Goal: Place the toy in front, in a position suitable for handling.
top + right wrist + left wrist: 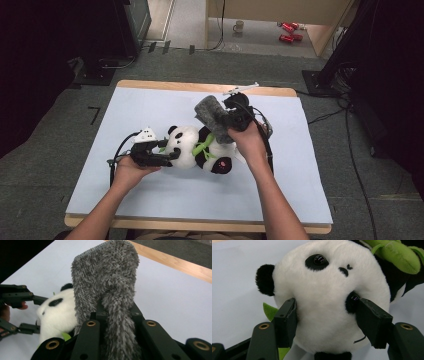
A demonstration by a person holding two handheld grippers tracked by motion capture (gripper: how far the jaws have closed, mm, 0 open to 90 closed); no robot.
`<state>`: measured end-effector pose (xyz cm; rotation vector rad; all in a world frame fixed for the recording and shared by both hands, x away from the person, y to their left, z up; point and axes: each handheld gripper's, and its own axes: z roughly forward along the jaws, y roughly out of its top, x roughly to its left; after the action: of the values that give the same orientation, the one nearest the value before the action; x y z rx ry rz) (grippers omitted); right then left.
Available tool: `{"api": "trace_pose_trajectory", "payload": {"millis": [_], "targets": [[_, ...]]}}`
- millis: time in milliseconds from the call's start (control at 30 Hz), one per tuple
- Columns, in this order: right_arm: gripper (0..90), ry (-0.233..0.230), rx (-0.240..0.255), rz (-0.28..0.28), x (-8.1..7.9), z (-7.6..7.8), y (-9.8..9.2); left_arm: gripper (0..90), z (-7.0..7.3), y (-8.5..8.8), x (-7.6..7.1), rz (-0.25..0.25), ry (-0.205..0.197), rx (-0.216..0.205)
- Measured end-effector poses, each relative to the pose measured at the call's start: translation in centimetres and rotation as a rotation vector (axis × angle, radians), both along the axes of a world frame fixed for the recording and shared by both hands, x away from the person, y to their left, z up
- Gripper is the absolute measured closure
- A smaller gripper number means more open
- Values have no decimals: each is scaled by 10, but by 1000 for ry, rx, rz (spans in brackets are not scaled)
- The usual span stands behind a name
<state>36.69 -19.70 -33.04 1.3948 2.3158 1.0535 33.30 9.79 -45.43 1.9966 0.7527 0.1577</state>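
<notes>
A plush panda (197, 148) lies on its back on the pale blue mat (150, 200), a green leaf (204, 145) across its chest. My left gripper (176, 153) is shut on the panda's white head (327, 302), one jaw pressing each side of the face. My right gripper (226, 122) is shut on a grey fuzzy cloth (110, 290), holding it raised over the panda's body (58, 315). The cloth (214, 116) stands up from between the jaws and hides their tips. In the right gripper view the left gripper (35, 315) reaches in from the left around the head.
The mat covers a wooden table (200, 88) with grey carpet all round. Black stands (325, 75) sit at the far right and far left. A mug (239, 26) and red cans (289, 31) lie on the floor beyond.
</notes>
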Motion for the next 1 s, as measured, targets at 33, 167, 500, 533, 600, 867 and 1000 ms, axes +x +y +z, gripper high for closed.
{"api": "trace_pose_trajectory", "payload": {"millis": [33, 167, 500, 533, 600, 867, 1000], "targets": [[776, 2, 1, 5, 2, 0, 5, 360, 0, 0, 0, 0, 0, 1], [776, 14, -6, 23, 10, 0, 21, 362, 0, 0, 0, -1, 0, 2], [776, 44, 0, 88, 26, -13, 65, 399, 3, -1, 0, 12, -1, 8], [776, 51, -2, 94, 27, -15, 70, 404, 3, -1, 0, 16, 0, 11], [775, 60, -6, 109, 29, -18, 81, 417, 4, -2, -1, 22, 0, 13], [776, 127, -18, 136, 33, -37, 112, 471, 6, -3, -1, 28, 7, 28], [784, 139, -80, 154, 36, -51, 116, 482, 5, -3, 0, 29, 19, 39]]}}
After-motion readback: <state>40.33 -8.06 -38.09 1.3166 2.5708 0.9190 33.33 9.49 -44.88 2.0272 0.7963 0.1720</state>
